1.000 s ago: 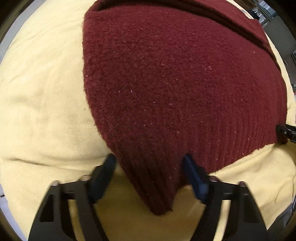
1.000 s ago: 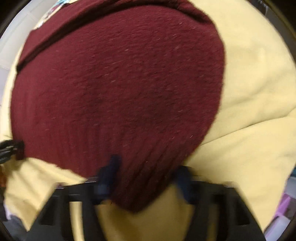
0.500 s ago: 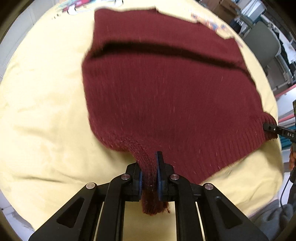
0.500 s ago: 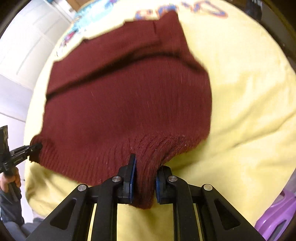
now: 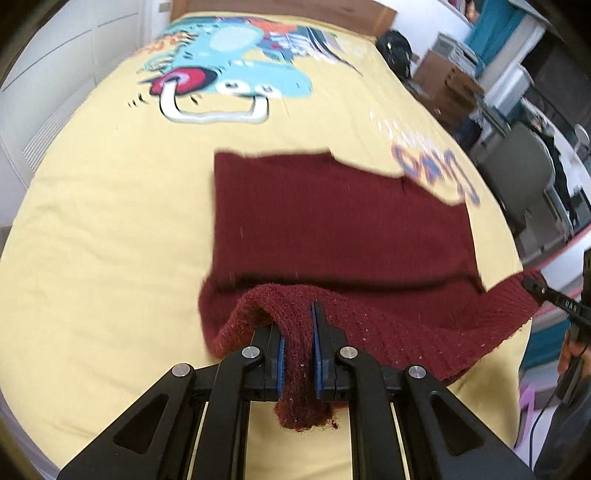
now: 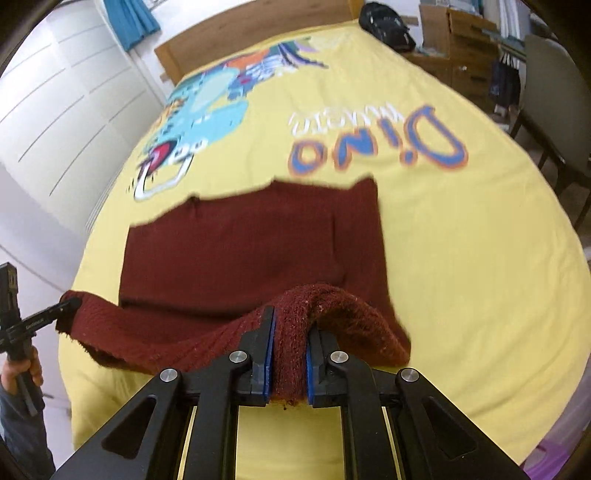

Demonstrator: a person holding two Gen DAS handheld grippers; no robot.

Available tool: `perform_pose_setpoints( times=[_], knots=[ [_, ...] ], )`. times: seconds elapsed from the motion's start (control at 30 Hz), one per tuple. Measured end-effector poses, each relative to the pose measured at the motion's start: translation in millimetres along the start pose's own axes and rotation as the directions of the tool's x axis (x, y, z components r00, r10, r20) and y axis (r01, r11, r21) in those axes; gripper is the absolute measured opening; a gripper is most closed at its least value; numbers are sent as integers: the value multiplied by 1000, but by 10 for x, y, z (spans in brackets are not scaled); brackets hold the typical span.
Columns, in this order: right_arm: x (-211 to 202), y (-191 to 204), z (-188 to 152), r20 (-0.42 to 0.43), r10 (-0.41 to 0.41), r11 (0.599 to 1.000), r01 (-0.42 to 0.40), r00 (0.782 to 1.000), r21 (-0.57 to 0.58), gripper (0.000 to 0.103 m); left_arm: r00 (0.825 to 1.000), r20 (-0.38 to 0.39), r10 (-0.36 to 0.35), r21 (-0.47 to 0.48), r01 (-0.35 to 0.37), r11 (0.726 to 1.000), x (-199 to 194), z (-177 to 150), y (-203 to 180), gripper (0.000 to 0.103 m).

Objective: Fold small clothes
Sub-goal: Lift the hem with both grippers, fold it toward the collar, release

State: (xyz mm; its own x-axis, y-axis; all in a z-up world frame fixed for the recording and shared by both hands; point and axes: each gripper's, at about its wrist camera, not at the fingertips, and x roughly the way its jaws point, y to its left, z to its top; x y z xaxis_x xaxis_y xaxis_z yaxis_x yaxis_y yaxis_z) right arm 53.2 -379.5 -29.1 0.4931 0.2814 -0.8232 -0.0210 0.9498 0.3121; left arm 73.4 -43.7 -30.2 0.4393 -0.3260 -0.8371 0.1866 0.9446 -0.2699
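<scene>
Two grippers [image 5: 298, 345] [image 6: 289, 360], maroon sweater [image 6: 240, 247], "DINO" bedspread [image 6: 461, 221]

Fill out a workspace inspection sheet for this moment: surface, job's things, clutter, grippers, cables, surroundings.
Surface: yellow bedspread with a cartoon dinosaur print and "Dino" lettering; a few soft wrinkles.
Job's things: one maroon knit sweater, far part flat on the bedspread, near ribbed hem lifted at both corners.
Clutter: nothing seen on the bedspread besides the sweater.
Grippers: left gripper shut on the hem's left corner; right gripper shut on the right corner; the hem sags between them.
Cables: one thin dark cable hanging at the right edge of the left wrist view.
Surroundings: white panelled wall, wooden headboard, grey chair, cardboard boxes, black bag.
</scene>
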Motion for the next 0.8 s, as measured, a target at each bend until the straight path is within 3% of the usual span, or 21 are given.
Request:
perform_pose_setpoints(
  times=[0.17,0.2,0.43,0.53,0.67,0.8],
  knots=[
    [113,7,462,46,-25,1000,24,999,5,12,999,41,32,-20,-31,999,-175,250,221,9],
    [134,6,557,52,-32,999,32,998,5,12,998,43,34,-21,-33,999,-166,410,407,9],
    [557,-15,1062,22,-105,994,105,994,-6,12,996,42,79,-46,-77,996,161,1088,709,9],
    [842,-45,1149,-24,-142,990,142,990,-12,12,993,12,118,-38,-118,992,456,1272,743,9],
    [1246,-100,1129,-101,-180,984,179,979,-17,13,983,-23,183,-6,-183,983,835,1282,752,10],
    [1451,-196,1059,-143,-165,985,172,976,33,18,968,-43,246,28,-245,969,1088,1245,764,12]
  ],
)
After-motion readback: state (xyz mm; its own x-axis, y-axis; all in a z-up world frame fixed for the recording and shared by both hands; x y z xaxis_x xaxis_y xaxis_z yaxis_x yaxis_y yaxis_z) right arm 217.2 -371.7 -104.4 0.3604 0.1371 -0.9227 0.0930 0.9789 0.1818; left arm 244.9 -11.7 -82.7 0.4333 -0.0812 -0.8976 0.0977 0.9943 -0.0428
